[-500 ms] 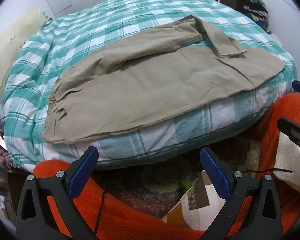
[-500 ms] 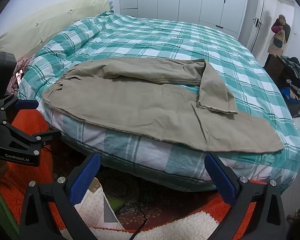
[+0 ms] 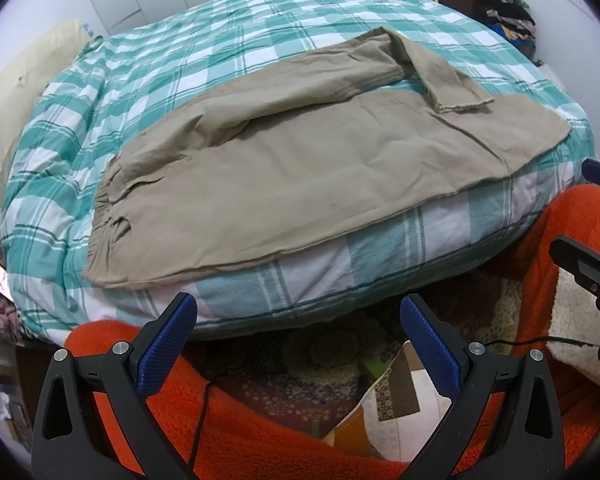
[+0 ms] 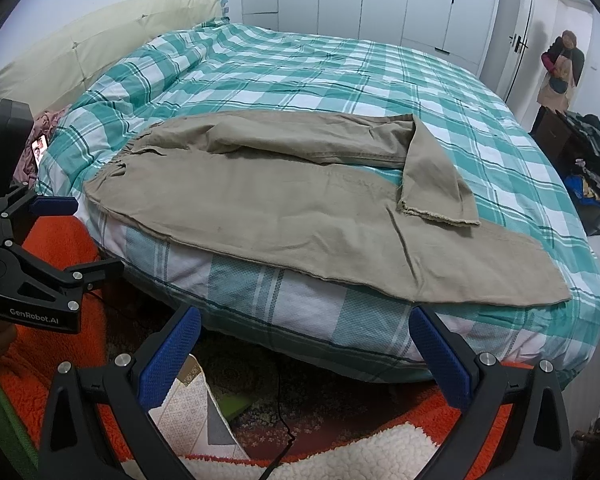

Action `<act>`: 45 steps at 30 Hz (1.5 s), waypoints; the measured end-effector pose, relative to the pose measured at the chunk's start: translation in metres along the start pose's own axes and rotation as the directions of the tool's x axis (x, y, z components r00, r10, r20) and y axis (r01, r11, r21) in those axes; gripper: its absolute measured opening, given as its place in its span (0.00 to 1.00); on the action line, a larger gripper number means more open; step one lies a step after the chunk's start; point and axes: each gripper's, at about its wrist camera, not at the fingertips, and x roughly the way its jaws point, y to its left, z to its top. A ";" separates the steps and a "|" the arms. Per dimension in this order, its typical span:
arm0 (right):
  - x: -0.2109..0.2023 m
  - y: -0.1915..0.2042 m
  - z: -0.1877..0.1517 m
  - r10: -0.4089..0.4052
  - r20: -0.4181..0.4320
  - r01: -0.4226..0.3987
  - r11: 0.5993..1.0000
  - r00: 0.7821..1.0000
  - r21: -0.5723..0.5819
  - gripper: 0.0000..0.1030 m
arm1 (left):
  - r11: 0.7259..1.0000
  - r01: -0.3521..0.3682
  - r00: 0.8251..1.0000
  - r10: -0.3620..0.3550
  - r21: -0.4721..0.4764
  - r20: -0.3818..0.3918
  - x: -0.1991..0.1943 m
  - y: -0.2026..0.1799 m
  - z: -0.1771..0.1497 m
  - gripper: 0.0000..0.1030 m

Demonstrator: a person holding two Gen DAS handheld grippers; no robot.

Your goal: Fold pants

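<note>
Pants lie unfolded on the bed, far leg kinked; left gripper and right gripper, fingers spread and empty, likely need to straighten that leg first.

the pants are matt tan woven cloth, creased, with a frayed raw hem, lying on a soft checked cotton duvet. the left gripper is matt black plastic with shiny metal pins and blue knurled rubbery pads, above a fuzzy orange fleece.
</note>
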 end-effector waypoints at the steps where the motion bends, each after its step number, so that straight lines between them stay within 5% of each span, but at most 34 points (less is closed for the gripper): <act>1: 0.000 0.001 -0.001 -0.002 0.002 0.002 1.000 1.000 -0.003 1.00 | 1.000 0.002 1.000 -0.002 0.003 0.001 0.000 -0.001 0.000 0.99; 45: 0.013 -0.002 -0.005 0.025 -0.031 -0.025 0.999 0.999 0.021 1.00 | 0.998 0.057 0.997 -0.056 0.023 -0.052 0.012 -0.008 0.000 0.99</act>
